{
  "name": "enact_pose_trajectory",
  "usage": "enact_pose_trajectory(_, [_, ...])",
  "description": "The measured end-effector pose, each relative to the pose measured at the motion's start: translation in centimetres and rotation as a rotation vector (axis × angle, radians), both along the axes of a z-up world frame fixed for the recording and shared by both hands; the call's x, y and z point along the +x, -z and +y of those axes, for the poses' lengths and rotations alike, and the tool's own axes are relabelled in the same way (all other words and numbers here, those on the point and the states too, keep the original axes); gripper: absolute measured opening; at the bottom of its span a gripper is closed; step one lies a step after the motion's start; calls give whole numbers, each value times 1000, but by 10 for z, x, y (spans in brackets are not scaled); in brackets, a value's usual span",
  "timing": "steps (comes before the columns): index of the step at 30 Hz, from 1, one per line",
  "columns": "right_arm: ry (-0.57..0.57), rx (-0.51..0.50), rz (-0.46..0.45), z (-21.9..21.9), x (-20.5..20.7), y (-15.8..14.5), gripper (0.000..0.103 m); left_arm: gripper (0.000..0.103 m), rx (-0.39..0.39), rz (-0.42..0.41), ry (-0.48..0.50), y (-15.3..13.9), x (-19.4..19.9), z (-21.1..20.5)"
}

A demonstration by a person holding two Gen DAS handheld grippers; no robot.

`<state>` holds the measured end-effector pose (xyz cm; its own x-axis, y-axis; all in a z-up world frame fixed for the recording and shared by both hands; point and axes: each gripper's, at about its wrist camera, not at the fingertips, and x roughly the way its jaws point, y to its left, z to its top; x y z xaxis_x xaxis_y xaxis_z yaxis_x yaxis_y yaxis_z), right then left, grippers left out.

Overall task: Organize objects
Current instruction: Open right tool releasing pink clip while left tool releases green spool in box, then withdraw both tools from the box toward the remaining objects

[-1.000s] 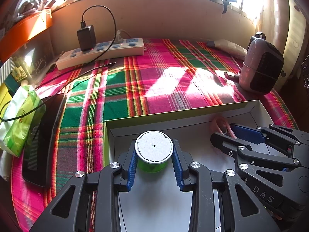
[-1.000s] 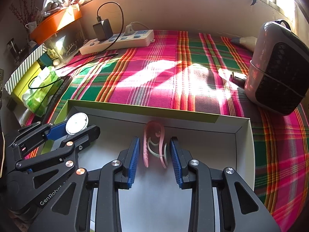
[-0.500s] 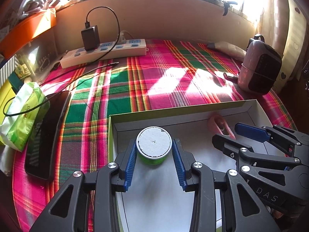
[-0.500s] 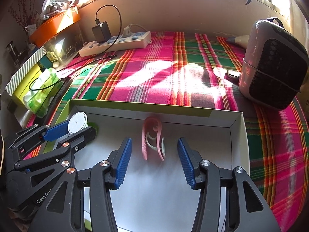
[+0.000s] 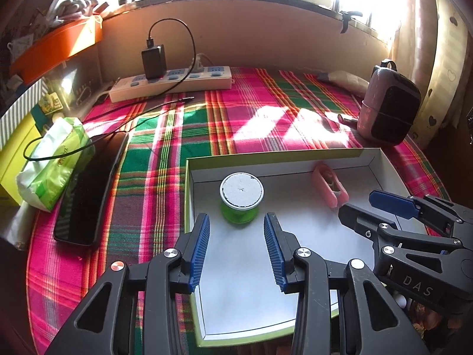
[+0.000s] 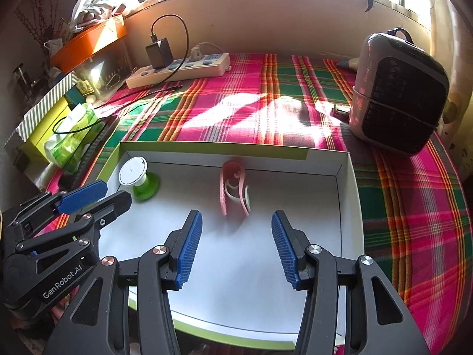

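On the plaid tablecloth sits a shallow white box with a green rim, and both task items are inside it. Green spool with a white round top stands upright near the box's back-left corner. Pink clip-like piece lies on the box floor close to the back wall, roughly mid-width in the right wrist view; exact type hard to tell.

Left gripper: jaws spread, blue pads apart, nothing between them. Spool is just ahead of the fingertips, not touching. Right gripper: jaws spread wide, nothing pinched. Pink piece sits ahead of the tips, clear of both pads. Each gripper shows at the edge of the other's view, side by side over the box's near half.

Around the box:
- black phone flat on the cloth, left of the box, apart from it
- green tissue pack beside the phone, a thin black cable looped over it
- white power strip along the back wall, black charger plugged in
- pink and black fan-like appliance on the cloth, right rear of the box
- orange tray up on the left shelf
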<state>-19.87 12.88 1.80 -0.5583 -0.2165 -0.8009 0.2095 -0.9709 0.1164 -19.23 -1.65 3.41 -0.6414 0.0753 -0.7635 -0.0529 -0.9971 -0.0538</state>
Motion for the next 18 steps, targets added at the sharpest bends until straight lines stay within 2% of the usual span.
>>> enact_pose_trajectory(18, [-6, -16, 80, 4, 64, -21, 50, 36, 21, 46, -12, -16, 60, 0])
